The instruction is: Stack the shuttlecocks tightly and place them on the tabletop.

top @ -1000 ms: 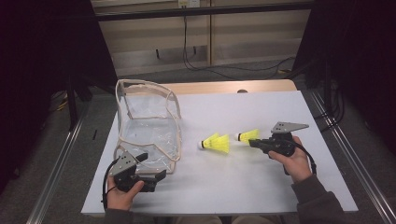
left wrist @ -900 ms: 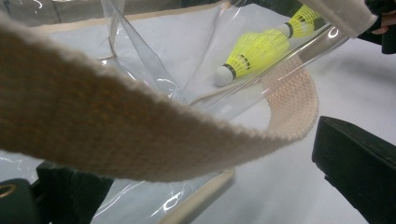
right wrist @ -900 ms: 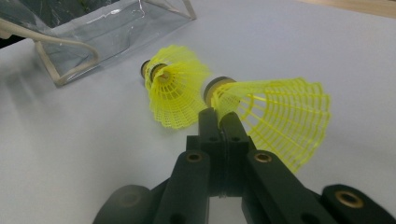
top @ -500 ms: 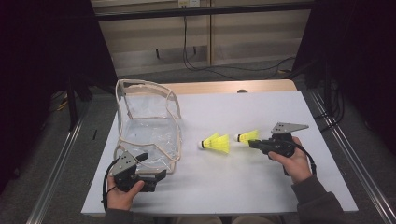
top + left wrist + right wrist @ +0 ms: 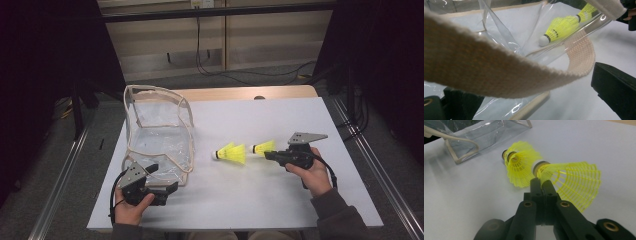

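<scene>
White table [image 5: 280, 200]; black cables [image 5: 210, 65] behind

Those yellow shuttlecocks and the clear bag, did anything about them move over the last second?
Nothing visibly changed. The two shuttlecocks lie where they did, the right gripper stays beside the nearer one, and the left gripper stays at the clear bag's strap.

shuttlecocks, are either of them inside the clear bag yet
No, both shuttlecocks lie on the white table, right of the clear bag.
</scene>
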Tool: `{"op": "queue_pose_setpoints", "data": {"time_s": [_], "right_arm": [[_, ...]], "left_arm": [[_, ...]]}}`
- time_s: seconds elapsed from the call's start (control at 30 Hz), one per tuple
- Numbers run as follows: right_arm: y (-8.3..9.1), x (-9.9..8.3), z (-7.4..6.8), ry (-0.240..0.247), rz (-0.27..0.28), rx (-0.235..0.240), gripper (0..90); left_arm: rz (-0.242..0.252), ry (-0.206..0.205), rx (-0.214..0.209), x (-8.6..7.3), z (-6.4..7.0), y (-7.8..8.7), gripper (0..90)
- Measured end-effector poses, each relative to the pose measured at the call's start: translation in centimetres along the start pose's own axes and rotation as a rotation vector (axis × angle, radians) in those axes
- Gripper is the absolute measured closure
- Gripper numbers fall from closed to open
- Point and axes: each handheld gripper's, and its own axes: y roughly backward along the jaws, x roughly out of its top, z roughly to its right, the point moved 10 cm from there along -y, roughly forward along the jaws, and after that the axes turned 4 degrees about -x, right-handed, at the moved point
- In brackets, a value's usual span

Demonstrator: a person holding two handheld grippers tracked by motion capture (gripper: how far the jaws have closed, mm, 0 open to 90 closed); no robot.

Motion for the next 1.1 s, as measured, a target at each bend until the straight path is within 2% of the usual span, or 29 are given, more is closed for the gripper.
{"op": "queue_pose_setpoints", "data": {"time_s": [1.1], "right_arm": [[-1.0,-0.1,-1.2,0.020,-0.010,0.012,89.8]], "left_arm": [[-0.002,-0.002,0.005,0.0,0.0,0.0,2.7]]}}
